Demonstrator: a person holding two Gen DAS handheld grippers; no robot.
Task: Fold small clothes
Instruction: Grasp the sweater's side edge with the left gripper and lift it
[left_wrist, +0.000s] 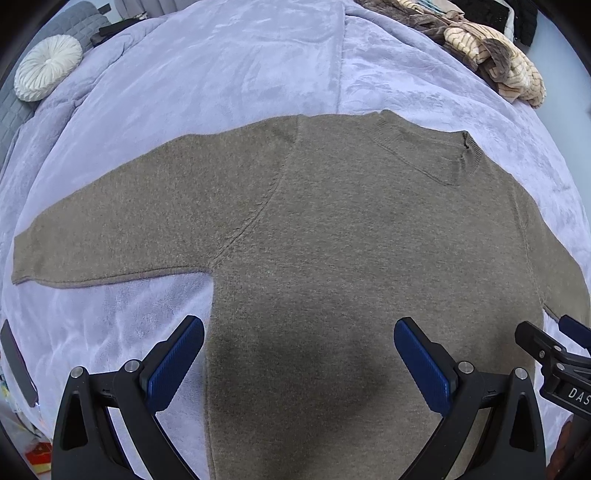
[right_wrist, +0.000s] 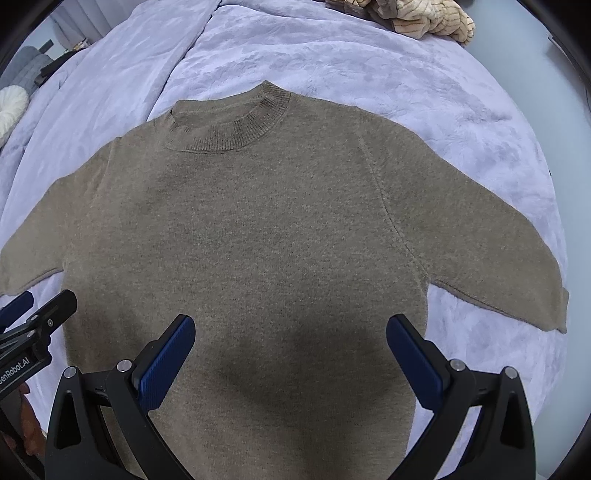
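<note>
A brown knit sweater (left_wrist: 332, 229) lies flat and spread out on a lilac blanket (left_wrist: 221, 74), collar away from me and both sleeves stretched out sideways. It also shows in the right wrist view (right_wrist: 258, 229), with its ribbed collar (right_wrist: 236, 125) at the top. My left gripper (left_wrist: 299, 350) is open and empty above the sweater's lower left part. My right gripper (right_wrist: 290, 350) is open and empty above the sweater's lower right part. Each gripper's tip shows at the edge of the other's view.
A heap of striped cream and brown clothes (left_wrist: 491, 55) lies at the blanket's far right, also in the right wrist view (right_wrist: 417, 18). A round white cushion (left_wrist: 48, 72) sits far left by a grey headboard. A dark phone (left_wrist: 16, 365) lies at the left edge.
</note>
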